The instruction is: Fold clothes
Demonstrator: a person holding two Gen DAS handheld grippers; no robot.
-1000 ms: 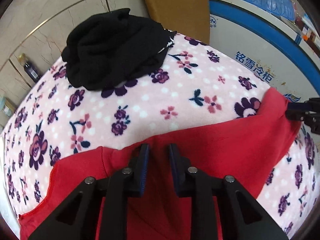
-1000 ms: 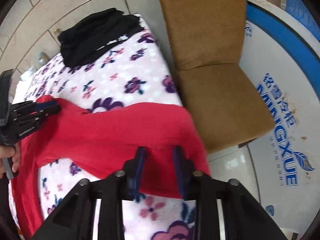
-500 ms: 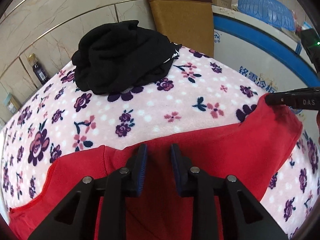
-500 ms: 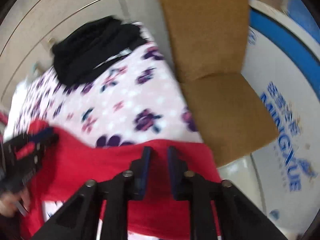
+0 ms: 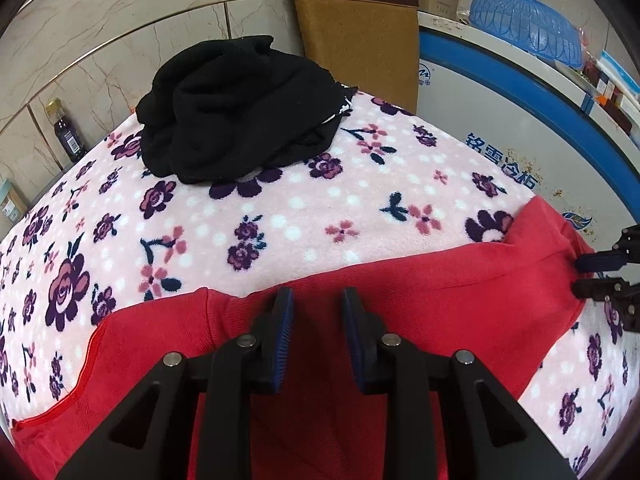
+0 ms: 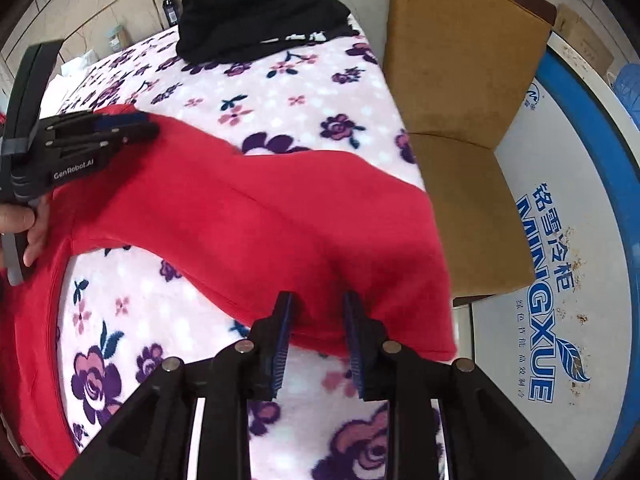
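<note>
A red garment (image 5: 440,292) lies folded across the near part of a pink floral blanket (image 5: 280,216); it also shows in the right wrist view (image 6: 256,216). My left gripper (image 5: 316,304) is open, its fingers resting over the garment's folded edge. My right gripper (image 6: 316,308) is open at the garment's right end, cloth lying between its fingers. In the left wrist view the right gripper's fingertips (image 5: 592,274) sit at the garment's right end. In the right wrist view the left gripper (image 6: 120,128) sits at the garment's far left corner.
A heap of black clothes (image 5: 240,108) lies at the blanket's far side. A brown padded chair (image 6: 460,120) stands by the right edge, beside a white and blue chest freezer (image 5: 520,128) with a blue basket (image 5: 524,28). A dark bottle (image 5: 66,132) stands by the tiled wall.
The right gripper swung away and came back to the garment's right end, with its fingers now wider apart. The left gripper also opened a little. The garment's fold stays in place.
</note>
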